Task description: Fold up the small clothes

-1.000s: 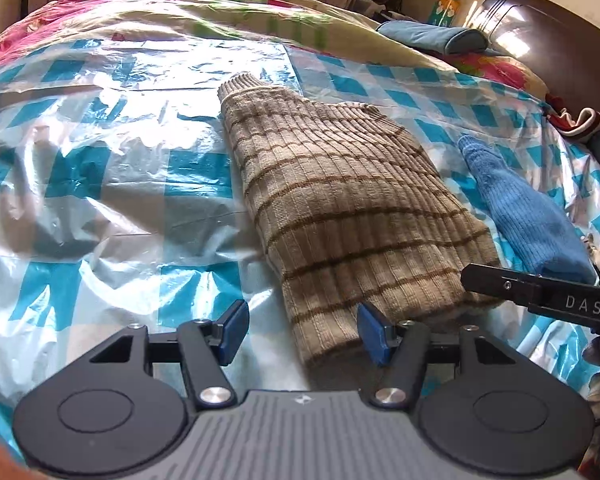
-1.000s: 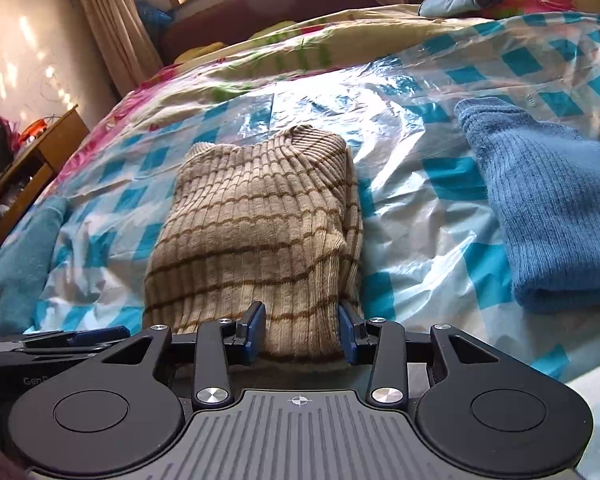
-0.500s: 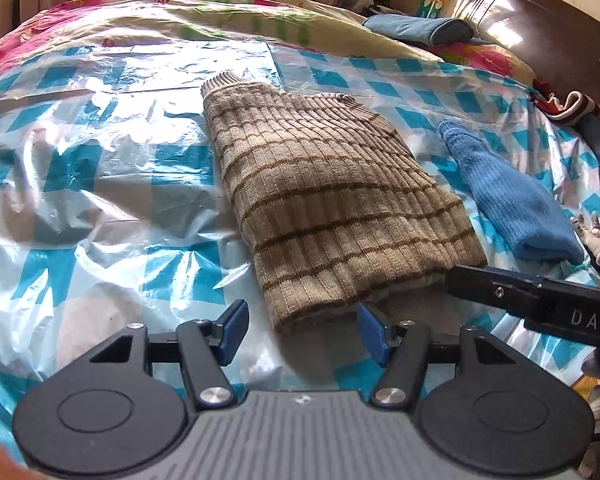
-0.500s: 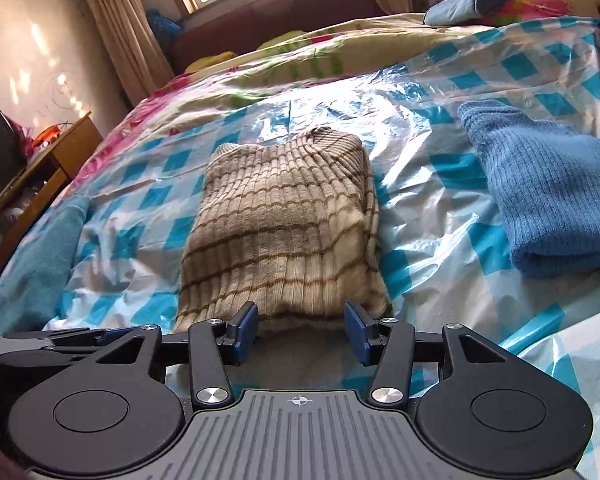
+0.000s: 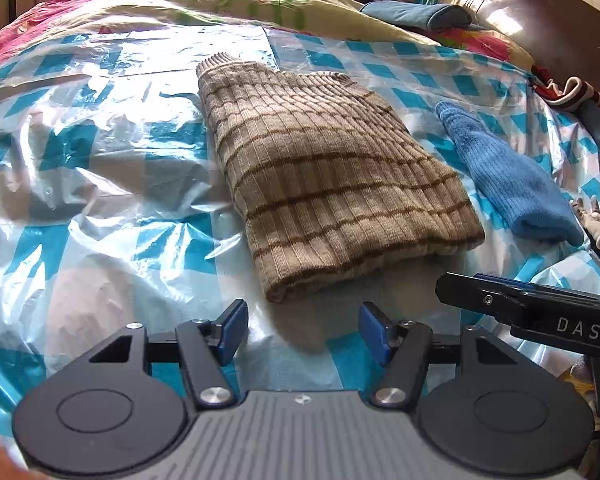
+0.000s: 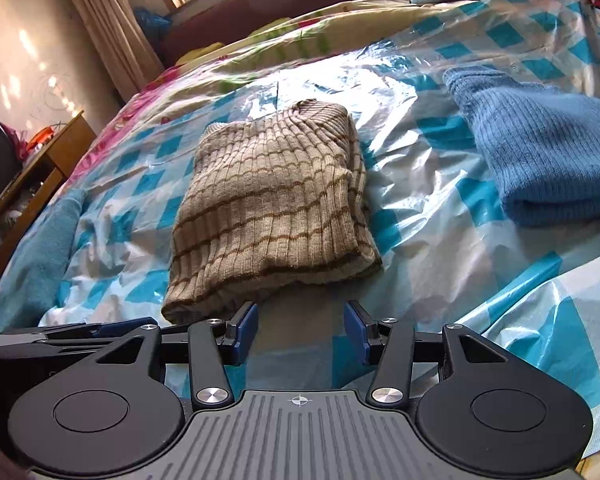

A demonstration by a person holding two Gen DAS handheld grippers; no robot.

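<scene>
Sweater [image 5: 332, 184] lies folded on the plastic sheet [image 5: 100, 184], just ahead of both my claws. Left claw [image 5: 303, 330]: jaws apart, nothing between them, clear of the knit. Right claw [image 6: 300, 330]: same, jaws apart, empty. Blue knit [image 6: 548, 160] folded to the right, well apart.

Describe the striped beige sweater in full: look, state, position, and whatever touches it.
The striped beige sweater is a ribbed knit, tan with thin brown horizontal stripes. It lies folded into a compact, several-layer rectangle, ribbed cuff or collar ends at the far side, flat on the blue-checked plastic sheet covering the bed. Nothing grips it: the left gripper and right gripper stand open just short of its near edge. A folded blue knit lies apart, to its right.
</scene>
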